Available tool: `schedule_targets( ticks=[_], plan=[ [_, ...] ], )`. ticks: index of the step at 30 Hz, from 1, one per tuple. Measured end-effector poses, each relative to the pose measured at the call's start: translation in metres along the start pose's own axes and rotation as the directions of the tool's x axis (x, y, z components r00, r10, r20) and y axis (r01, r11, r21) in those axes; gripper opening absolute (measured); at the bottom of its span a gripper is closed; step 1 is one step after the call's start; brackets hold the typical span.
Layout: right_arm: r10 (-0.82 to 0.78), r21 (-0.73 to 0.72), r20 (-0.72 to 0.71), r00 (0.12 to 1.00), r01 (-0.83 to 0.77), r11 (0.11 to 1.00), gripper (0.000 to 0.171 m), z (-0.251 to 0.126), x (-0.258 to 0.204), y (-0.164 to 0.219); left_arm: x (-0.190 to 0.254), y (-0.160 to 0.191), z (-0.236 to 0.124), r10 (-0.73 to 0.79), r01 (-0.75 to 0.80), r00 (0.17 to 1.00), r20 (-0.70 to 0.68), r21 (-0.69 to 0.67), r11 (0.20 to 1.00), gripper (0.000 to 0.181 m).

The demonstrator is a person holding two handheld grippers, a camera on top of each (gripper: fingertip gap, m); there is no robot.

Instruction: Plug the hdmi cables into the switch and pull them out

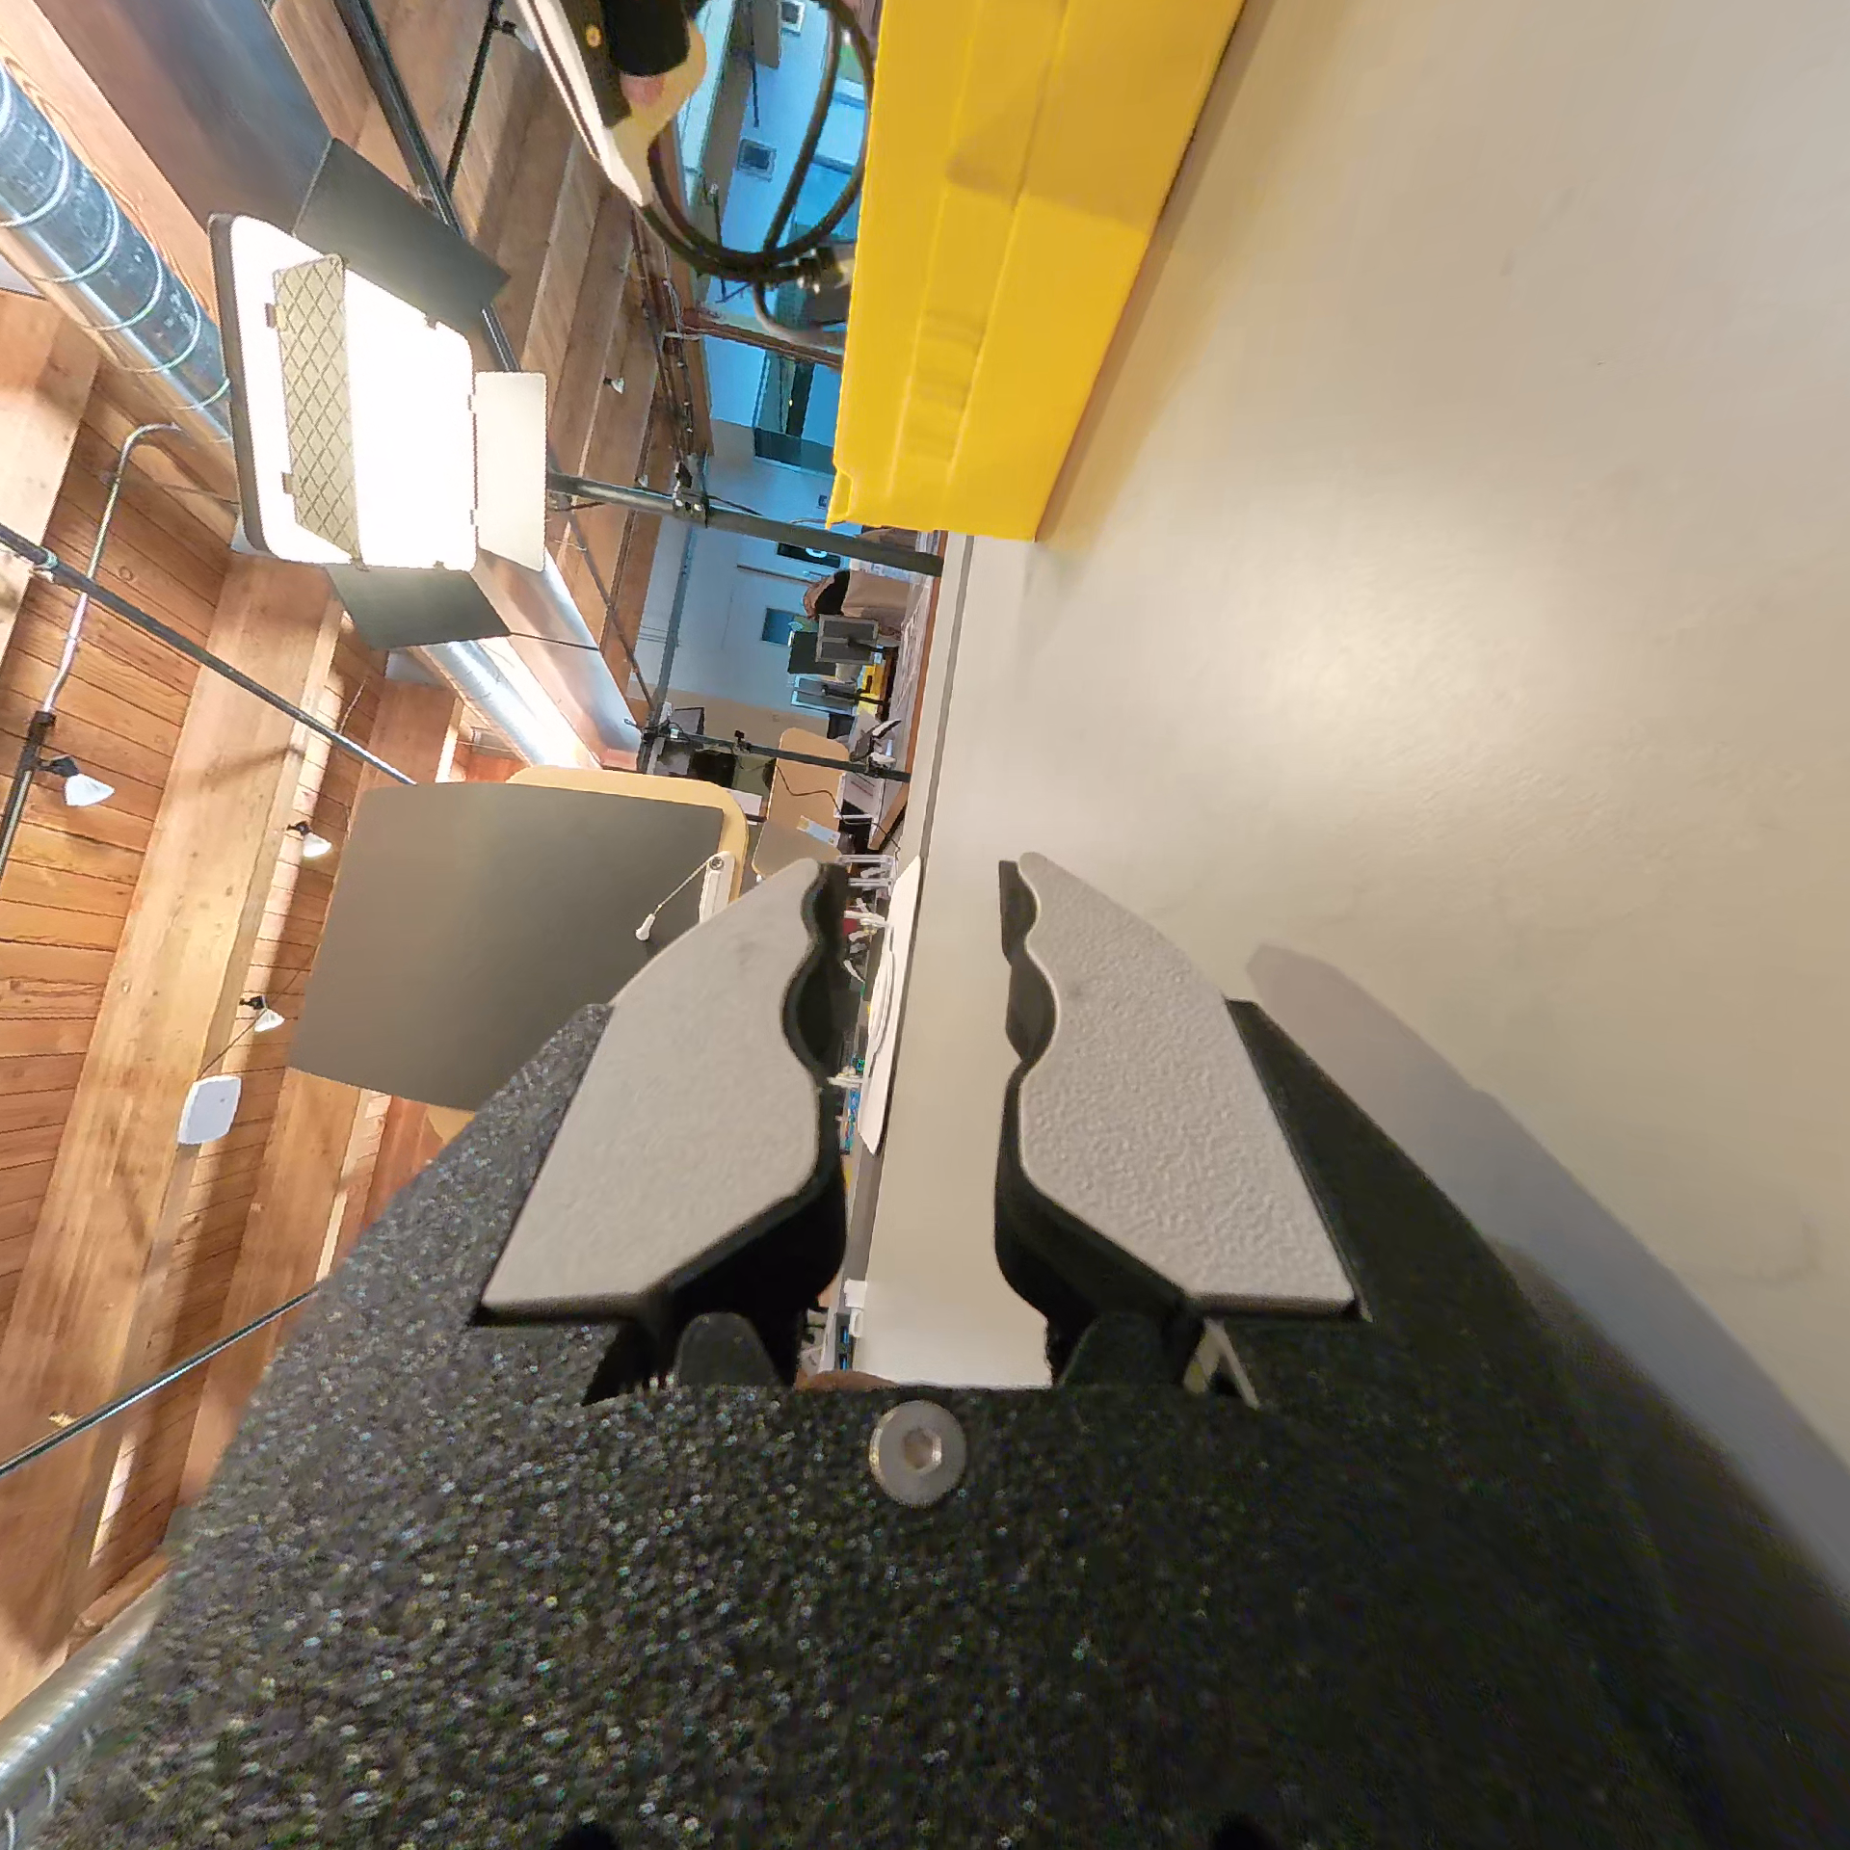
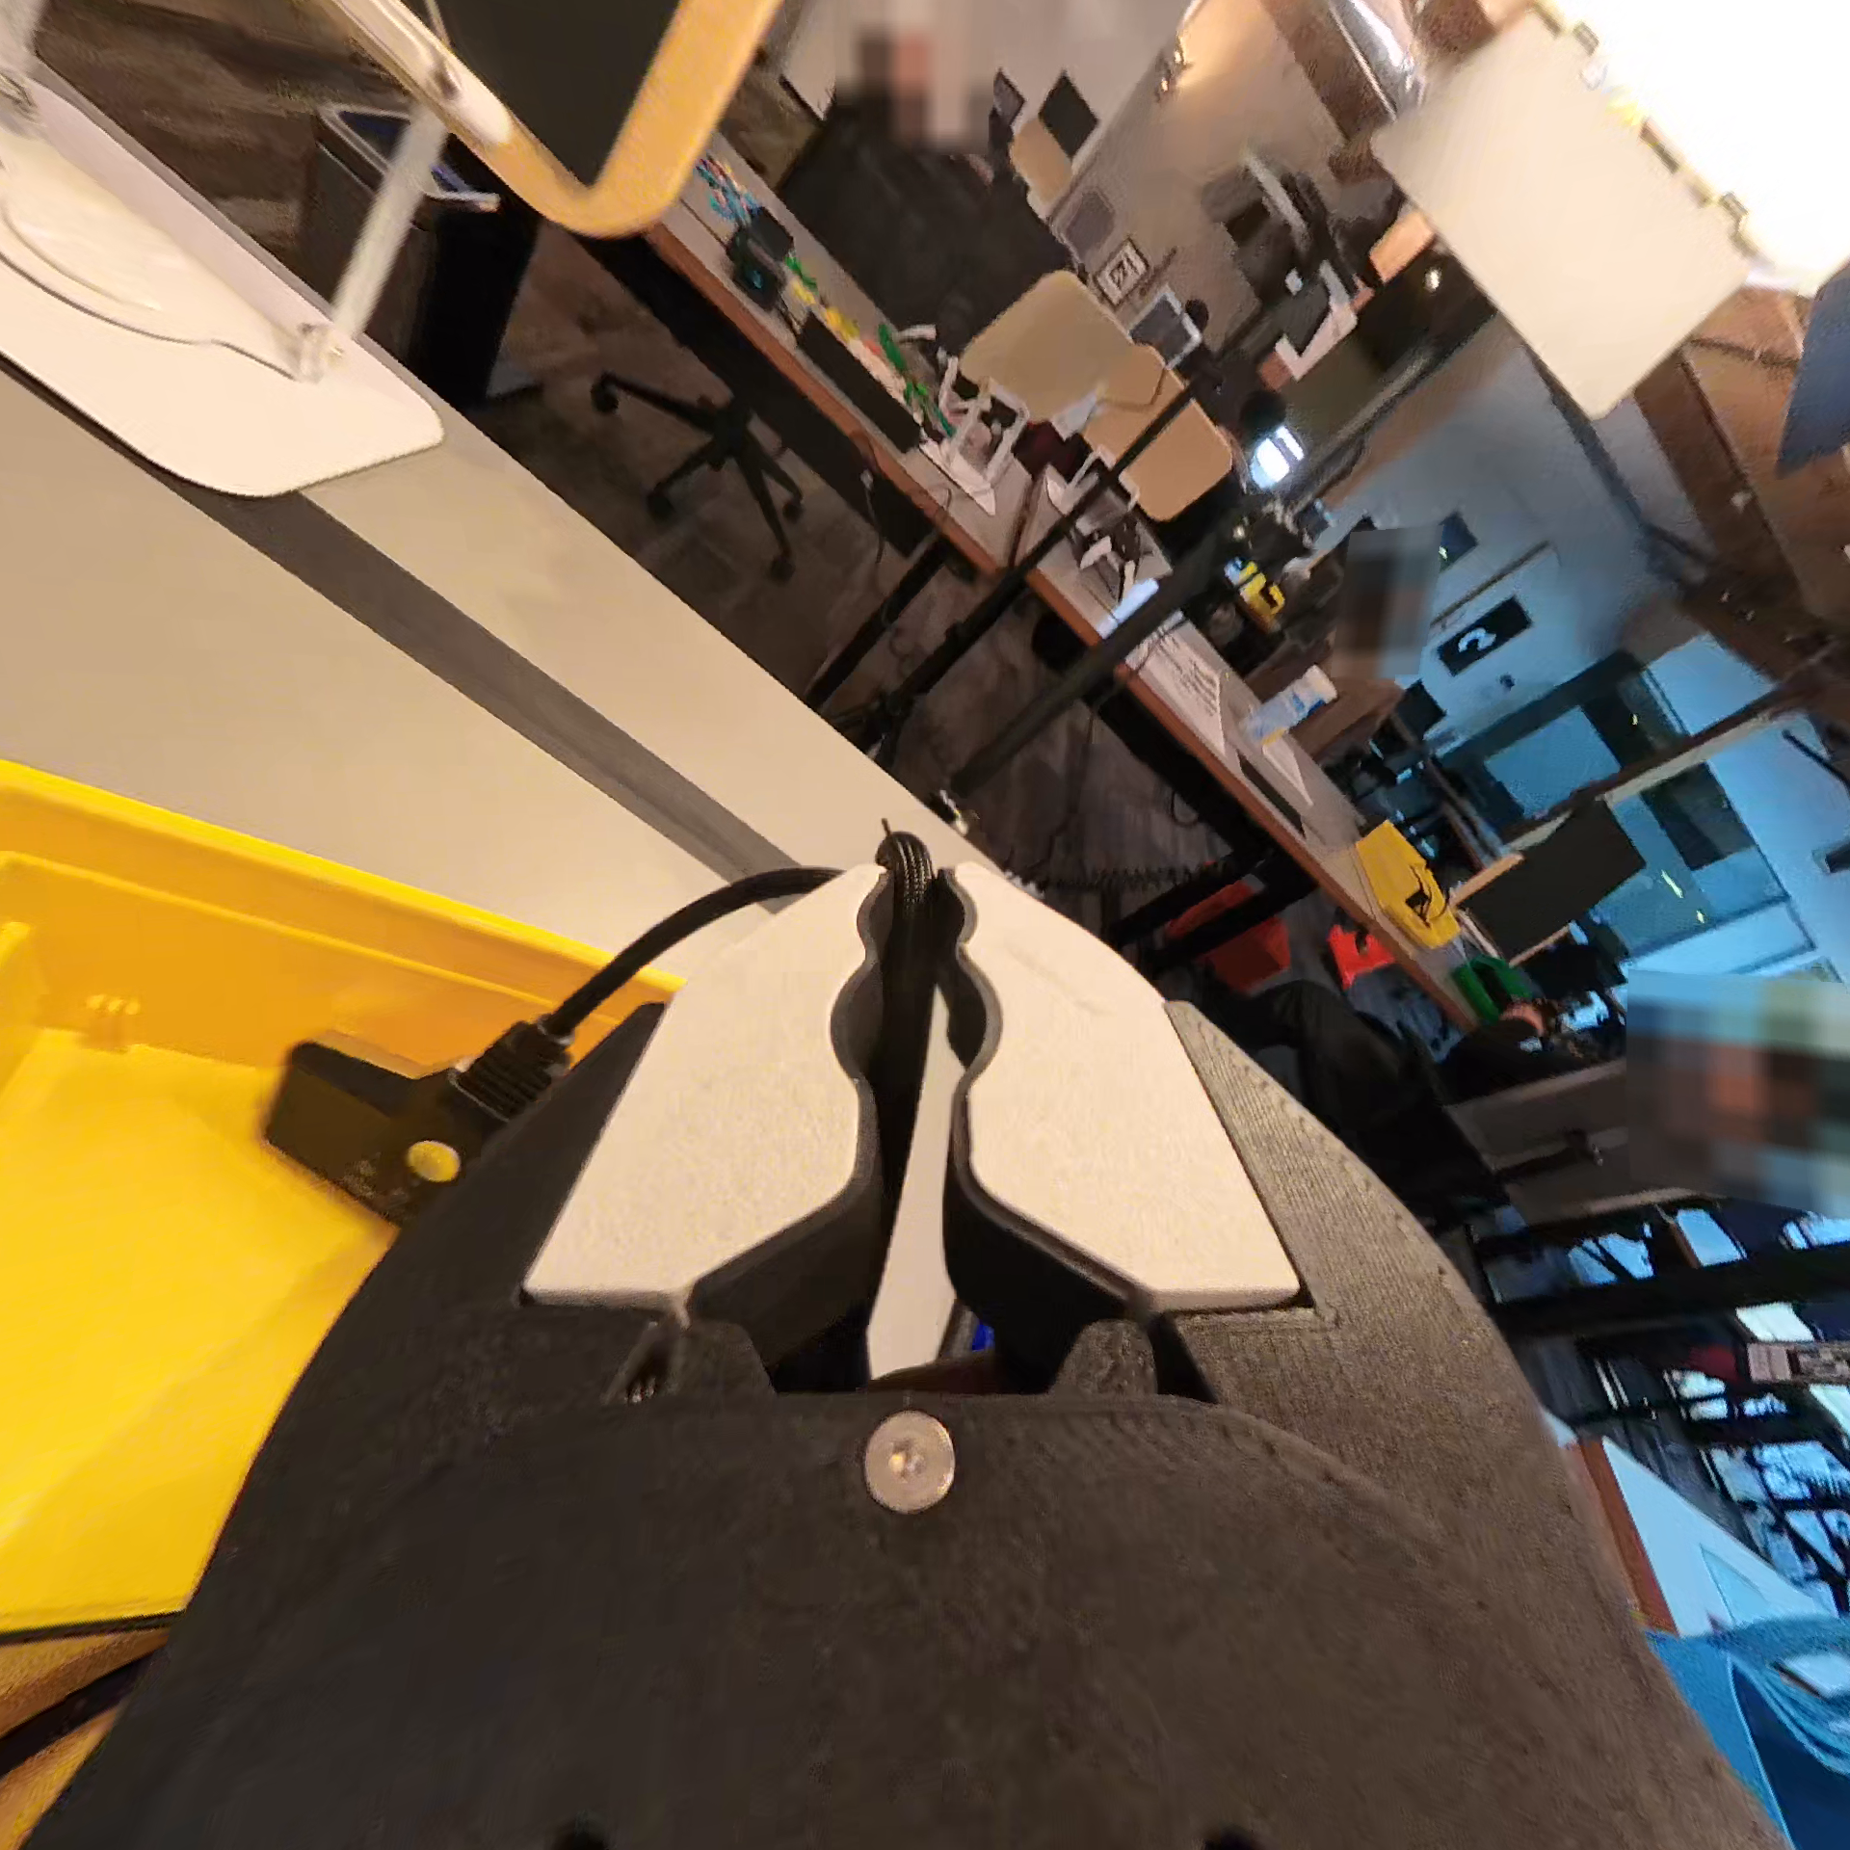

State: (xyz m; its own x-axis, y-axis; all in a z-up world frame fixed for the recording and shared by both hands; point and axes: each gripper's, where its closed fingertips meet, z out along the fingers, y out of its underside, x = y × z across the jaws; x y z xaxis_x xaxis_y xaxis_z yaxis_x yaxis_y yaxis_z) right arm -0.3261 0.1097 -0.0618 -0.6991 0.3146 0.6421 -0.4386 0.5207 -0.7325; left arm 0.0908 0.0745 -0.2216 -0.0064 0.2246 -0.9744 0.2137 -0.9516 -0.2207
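In the right wrist view, my right gripper (image 2: 913,881) is shut on a black braided HDMI cable (image 2: 901,961) that runs up between the fingers. The cable loops left from the fingertips down to a ribbed plug (image 2: 511,1076) seated in a small black switch (image 2: 355,1131) with a yellow button, which hangs over the yellow bin (image 2: 150,1301). In the left wrist view, my left gripper (image 1: 913,881) is open and empty, rolled sideways above the white table (image 1: 1452,701). The switch and cable do not show in the left wrist view.
The yellow bin also shows in the left wrist view (image 1: 1001,250), at the table's far side. A white base with a clear stand (image 2: 200,330) sits on the table's far left corner in the right wrist view. Beyond the table edge are other desks, chairs and a studio light (image 1: 370,440).
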Motion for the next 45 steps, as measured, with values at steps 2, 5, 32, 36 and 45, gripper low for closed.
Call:
schedule_targets(
  ticks=[2, 5, 32, 36, 45],
  plan=[
    [-0.015, 0.016, 0.02, 1.0, 0.015, 1.0, 0.008, -0.003, -0.009, -0.006, 0.0, 0.001, 0.0, -0.007, 0.007, 1.0, -0.001, -0.002, 1.0, 0.03],
    [0.049, 0.043, 0.074, 0.996, -0.052, 0.998, 0.008, -0.008, -0.023, -0.012, 0.001, 0.001, 0.001, 0.0, 0.0, 1.0, -0.005, -0.005, 1.0, 0.03],
    [0.656, -0.417, 0.439, 0.614, -0.508, 0.754, 0.01, -0.023, -0.144, 0.059, 0.001, 0.003, 0.0, 0.007, -0.007, 1.0, -0.006, -0.012, 1.0, 0.03],
    [0.555, -0.387, 0.446, 0.702, -0.408, 0.827, 0.034, -0.031, -0.146, 0.066, 0.001, 0.004, -0.001, 0.008, -0.008, 1.0, -0.006, -0.013, 1.0, 0.03],
    [0.369, -0.171, 0.502, 0.782, -0.329, 0.929, 0.045, -0.103, -0.125, 0.048, -0.004, 0.016, -0.002, -0.019, 0.019, 1.0, 0.013, -0.065, 0.998, 0.03]
  ],
)
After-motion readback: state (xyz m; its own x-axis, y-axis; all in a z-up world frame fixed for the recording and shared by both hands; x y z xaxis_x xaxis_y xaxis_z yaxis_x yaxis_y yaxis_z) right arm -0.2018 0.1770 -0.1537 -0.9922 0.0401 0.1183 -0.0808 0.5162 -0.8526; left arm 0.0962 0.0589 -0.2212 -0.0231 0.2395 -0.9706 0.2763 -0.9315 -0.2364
